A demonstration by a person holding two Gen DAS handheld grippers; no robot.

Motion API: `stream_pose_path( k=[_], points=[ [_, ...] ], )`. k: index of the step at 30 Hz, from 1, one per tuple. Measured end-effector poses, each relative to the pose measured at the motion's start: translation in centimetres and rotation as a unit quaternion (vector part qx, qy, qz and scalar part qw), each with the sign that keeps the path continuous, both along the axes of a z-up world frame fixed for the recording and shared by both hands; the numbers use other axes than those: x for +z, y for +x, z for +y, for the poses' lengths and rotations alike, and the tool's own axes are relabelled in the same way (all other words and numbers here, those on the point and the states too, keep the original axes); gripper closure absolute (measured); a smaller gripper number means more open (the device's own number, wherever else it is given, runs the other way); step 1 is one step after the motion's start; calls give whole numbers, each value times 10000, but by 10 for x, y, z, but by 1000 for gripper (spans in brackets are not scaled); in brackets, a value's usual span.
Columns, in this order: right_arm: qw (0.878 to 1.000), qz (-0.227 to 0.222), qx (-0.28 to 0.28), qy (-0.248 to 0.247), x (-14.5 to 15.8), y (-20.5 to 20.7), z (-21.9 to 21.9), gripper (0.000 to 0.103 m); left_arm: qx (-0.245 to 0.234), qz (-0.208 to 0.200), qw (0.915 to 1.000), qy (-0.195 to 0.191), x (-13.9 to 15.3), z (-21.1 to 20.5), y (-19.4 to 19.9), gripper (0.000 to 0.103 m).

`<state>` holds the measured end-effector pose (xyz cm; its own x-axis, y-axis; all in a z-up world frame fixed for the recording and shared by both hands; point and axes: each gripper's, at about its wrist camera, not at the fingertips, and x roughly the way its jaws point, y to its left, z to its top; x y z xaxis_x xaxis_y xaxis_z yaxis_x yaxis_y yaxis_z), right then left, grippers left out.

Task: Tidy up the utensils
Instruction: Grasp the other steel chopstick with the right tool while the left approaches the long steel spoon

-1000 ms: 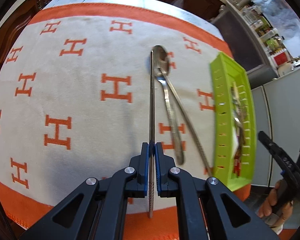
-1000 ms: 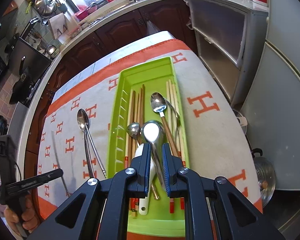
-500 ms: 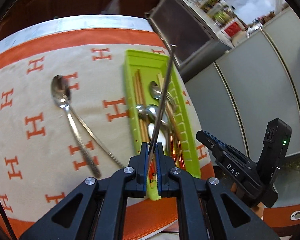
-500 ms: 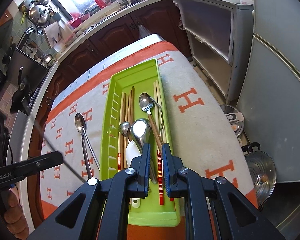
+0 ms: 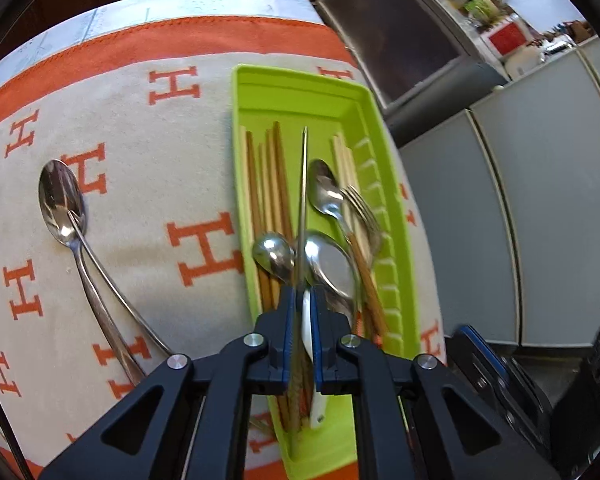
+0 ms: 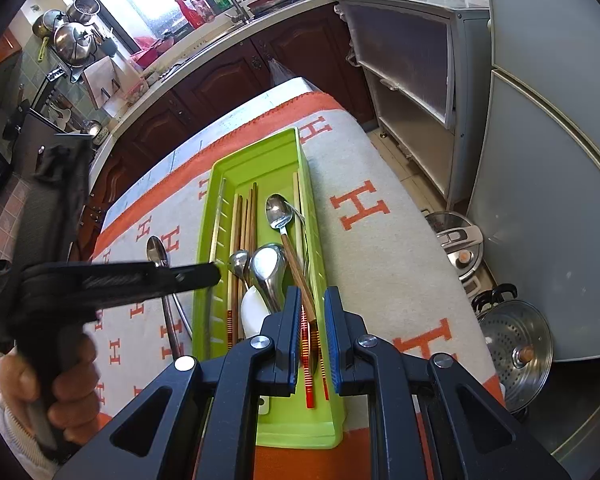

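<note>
My left gripper [image 5: 302, 296] is shut on a thin metal chopstick [image 5: 304, 184], which hangs lengthwise over the middle of the green tray [image 5: 360, 96]. Inside the tray lie wooden chopsticks [image 5: 268, 184], several metal spoons [image 5: 328, 192], a fork [image 5: 360, 204] and a white ceramic spoon [image 5: 308, 320]. Two long metal spoons [image 5: 60, 200] lie crossed on the cloth left of the tray. The right wrist view shows the left gripper [image 6: 216, 274] in a hand at the tray's [image 6: 260, 152] left wall. My right gripper [image 6: 312, 300] hovers over the tray's near end, jaws slightly apart and empty.
A cream cloth with orange H marks [image 5: 204, 248] covers the table, whose edge runs close to the tray's right side. A steamer pot [image 6: 516, 336] and a pressure cooker [image 6: 460, 248] stand on the floor beside grey cabinets [image 6: 540, 160].
The left gripper has carried the metal chopstick from the cloth beside the two spoons rightward to above the tray. The right gripper has drifted slightly along the tray, jaws unchanged.
</note>
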<state>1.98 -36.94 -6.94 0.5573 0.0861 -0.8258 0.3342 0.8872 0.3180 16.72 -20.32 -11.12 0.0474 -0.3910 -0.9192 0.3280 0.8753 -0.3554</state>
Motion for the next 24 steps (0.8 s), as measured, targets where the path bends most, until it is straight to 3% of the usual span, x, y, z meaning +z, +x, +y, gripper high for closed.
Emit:
stream_pose_path(
  k=[2,9,13,16,19,24],
  points=[
    [10000,-11,-11,-21,1,-2,0,91,65,-161,9998,42,1,2,2,87],
    [10000,14,21,-34,1,-3,5,91,54,-568,9984,-40,25,21,-5,75],
    [9999,24,138,-45,0,0,14,91,206,-852,9961,-51,40,43,-13,53],
    [9996,36,259,-73,0,2,22,91,352,-1045,9939,32,45,67,-20,45],
    [9990,69,428,-86,-1,5,35,91,574,-1107,9921,124,41,89,-24,40],
    [9970,123,746,-158,-1,11,59,91,959,-1049,9891,396,24,135,-35,40]
  ],
)
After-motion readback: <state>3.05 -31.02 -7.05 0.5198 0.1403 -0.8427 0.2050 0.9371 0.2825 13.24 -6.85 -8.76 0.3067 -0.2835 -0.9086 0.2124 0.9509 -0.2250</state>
